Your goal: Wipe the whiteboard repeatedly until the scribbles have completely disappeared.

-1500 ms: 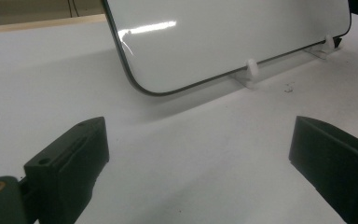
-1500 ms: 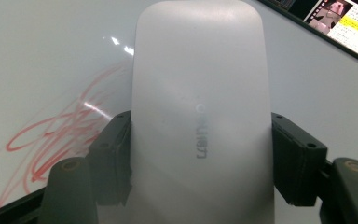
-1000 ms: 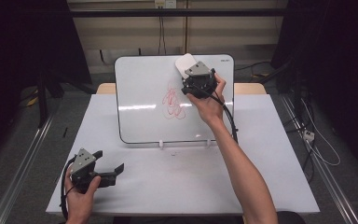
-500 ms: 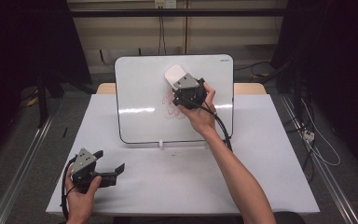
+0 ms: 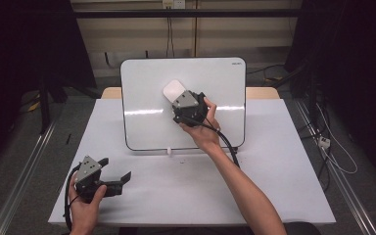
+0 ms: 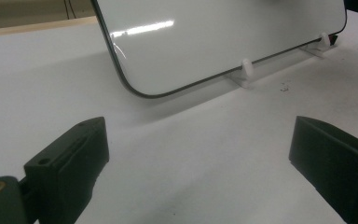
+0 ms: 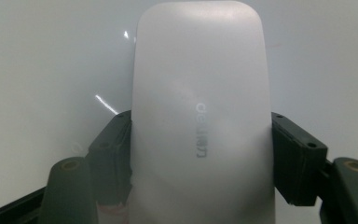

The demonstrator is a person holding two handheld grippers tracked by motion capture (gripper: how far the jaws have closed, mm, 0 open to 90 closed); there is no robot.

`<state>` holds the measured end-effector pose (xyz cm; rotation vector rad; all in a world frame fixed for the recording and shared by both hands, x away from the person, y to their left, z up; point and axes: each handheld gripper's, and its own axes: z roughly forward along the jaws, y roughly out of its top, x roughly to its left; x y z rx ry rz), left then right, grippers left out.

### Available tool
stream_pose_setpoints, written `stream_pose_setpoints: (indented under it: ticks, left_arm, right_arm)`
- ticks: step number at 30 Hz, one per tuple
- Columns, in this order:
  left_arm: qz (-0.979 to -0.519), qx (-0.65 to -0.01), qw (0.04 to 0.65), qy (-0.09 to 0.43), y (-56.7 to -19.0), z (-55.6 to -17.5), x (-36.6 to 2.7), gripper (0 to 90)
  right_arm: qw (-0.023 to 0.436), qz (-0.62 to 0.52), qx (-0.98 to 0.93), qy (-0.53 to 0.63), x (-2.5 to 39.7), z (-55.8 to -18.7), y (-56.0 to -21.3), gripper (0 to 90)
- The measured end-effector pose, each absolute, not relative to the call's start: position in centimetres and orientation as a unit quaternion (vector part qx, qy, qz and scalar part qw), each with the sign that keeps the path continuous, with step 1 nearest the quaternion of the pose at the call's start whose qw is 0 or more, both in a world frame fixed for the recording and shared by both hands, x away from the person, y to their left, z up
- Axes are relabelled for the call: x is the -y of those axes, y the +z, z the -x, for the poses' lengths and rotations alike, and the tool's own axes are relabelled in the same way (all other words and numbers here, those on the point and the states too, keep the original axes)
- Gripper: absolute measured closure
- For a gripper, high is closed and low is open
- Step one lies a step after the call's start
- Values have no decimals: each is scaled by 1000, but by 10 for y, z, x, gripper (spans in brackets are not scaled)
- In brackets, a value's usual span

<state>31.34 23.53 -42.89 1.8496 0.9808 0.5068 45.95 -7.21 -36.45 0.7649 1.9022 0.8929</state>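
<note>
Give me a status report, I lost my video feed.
Right gripper shut on white eraser, pressed to whiteboard. Left gripper open, idle near table front edge. Nothing in the way.

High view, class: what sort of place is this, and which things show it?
Probably a lab or recording workshop: a white table bearing a propped whiteboard, dark curtains at both sides, and loose cables on the floor.

White eraser [image 7: 200,121] reads "deli" plus small unreadable chars; whiteboard [image 5: 147,122] corner logo illegible.
</note>
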Motion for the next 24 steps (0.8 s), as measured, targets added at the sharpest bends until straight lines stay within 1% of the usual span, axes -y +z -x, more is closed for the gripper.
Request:
stream_pose_setpoints:
  ticks: [9, 24]
  left_arm:
    - [-757, -400, 474, 206, -429, -314, -236, 48]
    - [-755, -401, 475, 208, -428, -313, -237, 48]
  right_arm:
    - [439, -302, -770, 351, 74, -463, -362, 317]
    - [449, -350, -740, 358, 108, -490, -328, 317]
